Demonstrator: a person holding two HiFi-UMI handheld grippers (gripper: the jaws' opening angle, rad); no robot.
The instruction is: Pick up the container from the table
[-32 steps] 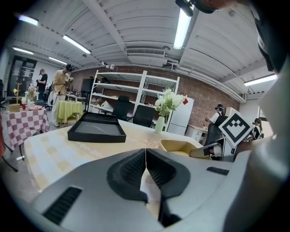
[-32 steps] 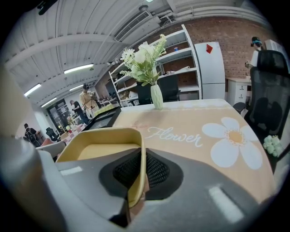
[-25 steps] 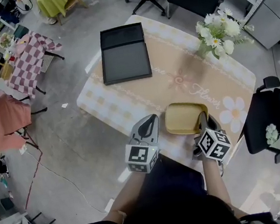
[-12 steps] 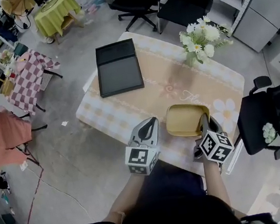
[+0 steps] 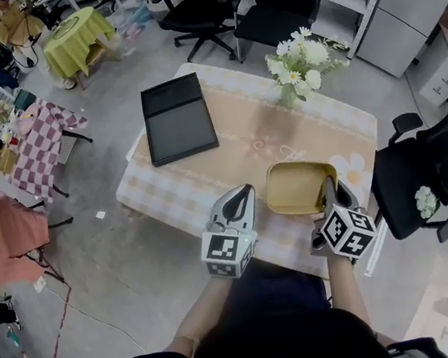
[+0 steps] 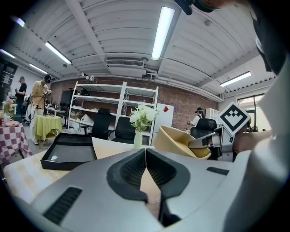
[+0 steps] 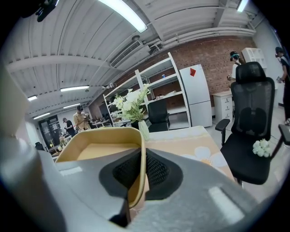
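Note:
A tan rectangular container hangs tilted above the near edge of the table. My right gripper is shut on its right wall, one jaw inside and one outside. In the right gripper view the container fills the left, its rim pinched in my right gripper. My left gripper hovers just left of the container, shut and holding nothing. In the left gripper view its jaws meet, and the container shows at the right with the other gripper's jaw on it.
A black tray lies at the table's far left. A vase of white flowers stands at the far side. Black office chairs stand to the right and behind the table. A checked table and people are at the far left.
Both grippers have risen, and the container has come up with the right one. The table now looks smaller and farther below.

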